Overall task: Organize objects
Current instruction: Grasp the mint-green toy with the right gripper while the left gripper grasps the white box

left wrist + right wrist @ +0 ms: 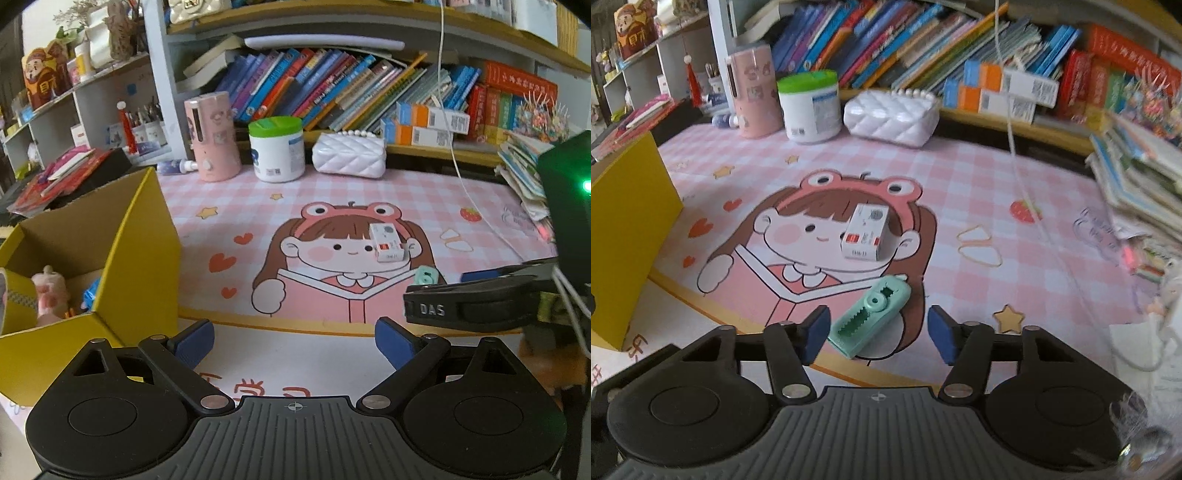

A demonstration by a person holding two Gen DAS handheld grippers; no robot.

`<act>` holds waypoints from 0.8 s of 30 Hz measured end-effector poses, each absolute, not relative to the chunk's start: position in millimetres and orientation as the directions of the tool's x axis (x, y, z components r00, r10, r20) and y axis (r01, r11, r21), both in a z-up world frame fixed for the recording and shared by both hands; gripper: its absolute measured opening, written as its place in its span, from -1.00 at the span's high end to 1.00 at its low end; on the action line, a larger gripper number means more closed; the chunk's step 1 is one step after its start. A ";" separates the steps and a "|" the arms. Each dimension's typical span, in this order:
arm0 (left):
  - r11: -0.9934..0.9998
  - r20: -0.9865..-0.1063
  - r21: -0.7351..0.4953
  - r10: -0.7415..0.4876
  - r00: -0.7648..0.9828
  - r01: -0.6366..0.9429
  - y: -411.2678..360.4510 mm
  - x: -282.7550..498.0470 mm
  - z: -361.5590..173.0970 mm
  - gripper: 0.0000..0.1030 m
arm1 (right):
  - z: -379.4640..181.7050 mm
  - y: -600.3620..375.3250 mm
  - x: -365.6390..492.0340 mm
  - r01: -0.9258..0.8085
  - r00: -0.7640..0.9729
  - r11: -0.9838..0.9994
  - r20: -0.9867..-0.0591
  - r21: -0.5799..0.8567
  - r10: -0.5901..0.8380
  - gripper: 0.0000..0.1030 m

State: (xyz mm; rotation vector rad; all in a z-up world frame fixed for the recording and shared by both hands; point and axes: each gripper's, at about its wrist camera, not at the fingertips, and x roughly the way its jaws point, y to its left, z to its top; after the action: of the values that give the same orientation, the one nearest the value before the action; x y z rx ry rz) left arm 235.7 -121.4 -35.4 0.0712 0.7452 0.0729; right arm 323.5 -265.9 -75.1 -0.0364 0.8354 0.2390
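Blue rubber pads line the right gripper (878, 334), whose jaws stand partly open around a mint-green correction-tape dispenser (870, 316) that lies flat on the desk mat (960, 177). The left pad sits just beside the dispenser's near end, perhaps brushing it, while the right pad is clearly apart from it, so nothing is gripped yet. Just beyond the dispenser, farther from the gripper, a small white carton (866, 232) with red markings rests on the cartoon girl printed on the mat. Two loose rubber bands (979, 245) lie to the right of the carton. The left gripper (294, 345) hangs with its jaws wide open and empty over the near edge of the mat, well apart from both items. To its left stands an open yellow cardboard box (140, 236) that already holds a pink toy (50, 291) and a few other small things. At the far edge of the mat sit a pink dispenser (212, 136), a white tub with a green lid (276, 147) and a white quilted purse (349, 155), under a shelf of leaning books (332, 88). The step in hand looks like picking up the tape dispenser. The next move calls for closing the right jaws squarely across its body, then lifting and carrying it left to the yellow box, probably its destination.
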 end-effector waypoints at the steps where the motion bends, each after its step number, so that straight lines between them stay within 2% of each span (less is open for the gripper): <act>1: 0.995 -0.679 0.094 0.092 0.729 -0.039 -122.2 237.2 -36.9 -0.84 | -78.2 -265.5 326.6 -0.223 0.636 0.972 -0.745 0.072 0.201 0.02; 5: 0.994 -0.689 0.105 0.097 0.718 -0.034 -126.0 242.8 -40.3 -0.84 | -84.4 -262.0 333.4 -0.245 0.615 0.966 -0.757 0.083 0.221 0.20; 8: 0.993 -0.694 0.114 0.097 0.714 -0.024 -129.1 246.2 -41.7 -0.84 | -88.3 -259.5 334.4 -0.263 0.613 0.963 -0.762 0.053 0.210 0.38; 9: 0.993 -0.694 0.114 0.097 0.713 -0.023 -130.1 246.9 -42.2 -0.83 | -88.5 -259.3 334.9 -0.270 0.614 0.962 -0.762 0.046 0.209 0.52; 10: 0.993 -0.696 0.112 0.095 0.712 -0.022 -130.6 247.4 -42.3 -0.83 | -88.6 -259.9 335.7 -0.275 0.617 0.961 -0.759 0.036 0.206 0.55; 15: 0.994 -0.694 0.111 0.082 0.716 -0.006 -136.7 253.1 -42.5 -0.83 | -83.8 -276.2 335.8 -0.240 0.647 0.968 -0.732 0.072 0.215 0.55; 22: 0.997 -0.690 0.081 0.052 0.722 0.005 -151.2 282.9 -48.6 -0.81 | -58.3 -316.0 323.5 -0.133 0.732 0.988 -0.664 0.080 0.152 0.55; 24: 0.998 -0.693 0.066 0.043 0.719 0.003 -156.3 295.1 -52.5 -0.75 | -56.1 -328.3 318.2 -0.106 0.736 0.991 -0.664 0.083 0.134 0.55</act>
State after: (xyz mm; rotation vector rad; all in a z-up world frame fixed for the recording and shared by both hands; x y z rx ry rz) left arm 295.1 -156.3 -52.5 0.0639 0.7676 0.0220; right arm 318.2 -328.3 -56.1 0.0405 0.7326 0.1322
